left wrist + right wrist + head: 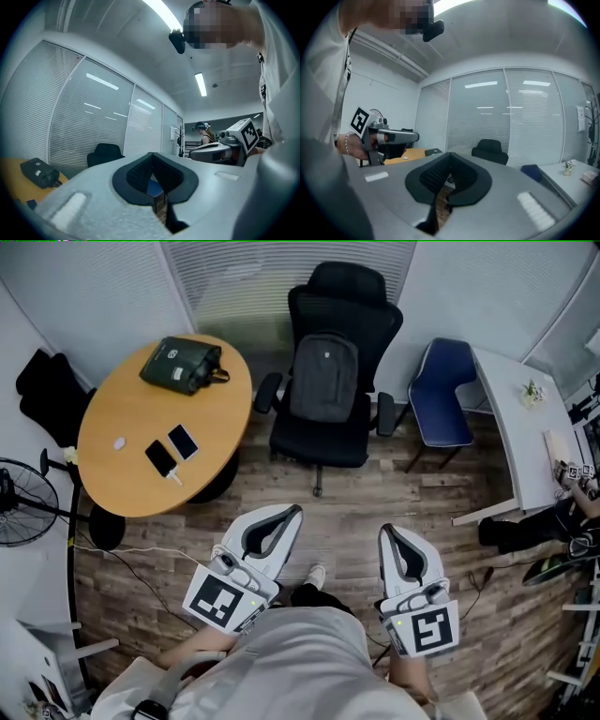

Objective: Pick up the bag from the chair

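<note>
A grey backpack stands upright on the seat of a black office chair, leaning against its backrest, at the top middle of the head view. Both grippers are held low near the person's body, well short of the chair. My left gripper is shut with nothing in it, its tip pointing toward the chair. My right gripper is also shut and empty. The left gripper view shows the chair far off beyond the shut jaws. The chair is just as distant in the right gripper view, and the backpack cannot be made out in either.
A round wooden table at the left carries a green bag and two phones. A blue chair and a white desk stand at the right. A fan and cables lie at the left on the wooden floor.
</note>
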A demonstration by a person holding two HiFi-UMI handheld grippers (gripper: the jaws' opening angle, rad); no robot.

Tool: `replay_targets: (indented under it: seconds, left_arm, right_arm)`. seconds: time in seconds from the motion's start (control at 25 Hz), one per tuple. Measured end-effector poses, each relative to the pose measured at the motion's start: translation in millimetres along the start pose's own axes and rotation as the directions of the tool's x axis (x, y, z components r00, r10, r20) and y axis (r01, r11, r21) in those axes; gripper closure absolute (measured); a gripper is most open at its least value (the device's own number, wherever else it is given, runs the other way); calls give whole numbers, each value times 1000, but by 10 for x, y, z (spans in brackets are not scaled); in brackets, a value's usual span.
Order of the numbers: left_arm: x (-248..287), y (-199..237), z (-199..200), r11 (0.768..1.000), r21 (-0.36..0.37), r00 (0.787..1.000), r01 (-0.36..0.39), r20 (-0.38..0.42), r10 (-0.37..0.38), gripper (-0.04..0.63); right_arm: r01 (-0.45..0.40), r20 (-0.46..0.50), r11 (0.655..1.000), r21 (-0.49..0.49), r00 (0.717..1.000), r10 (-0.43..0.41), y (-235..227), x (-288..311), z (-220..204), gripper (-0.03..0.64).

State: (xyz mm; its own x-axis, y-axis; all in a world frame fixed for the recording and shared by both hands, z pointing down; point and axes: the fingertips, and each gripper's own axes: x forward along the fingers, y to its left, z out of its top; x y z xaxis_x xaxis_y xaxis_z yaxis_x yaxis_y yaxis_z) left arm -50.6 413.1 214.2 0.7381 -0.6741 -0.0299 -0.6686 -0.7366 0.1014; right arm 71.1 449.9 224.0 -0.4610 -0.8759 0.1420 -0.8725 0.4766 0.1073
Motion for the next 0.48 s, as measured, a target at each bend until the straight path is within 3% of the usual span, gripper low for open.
replay_targets:
  seconds: [0.48]
  left_arm:
    - [501,-3,-165,1000,-20,1000,-23,-21,23,591]
  right_arm:
    - [-22,-19,1000,19,1000,22,-513,138,-181,614]
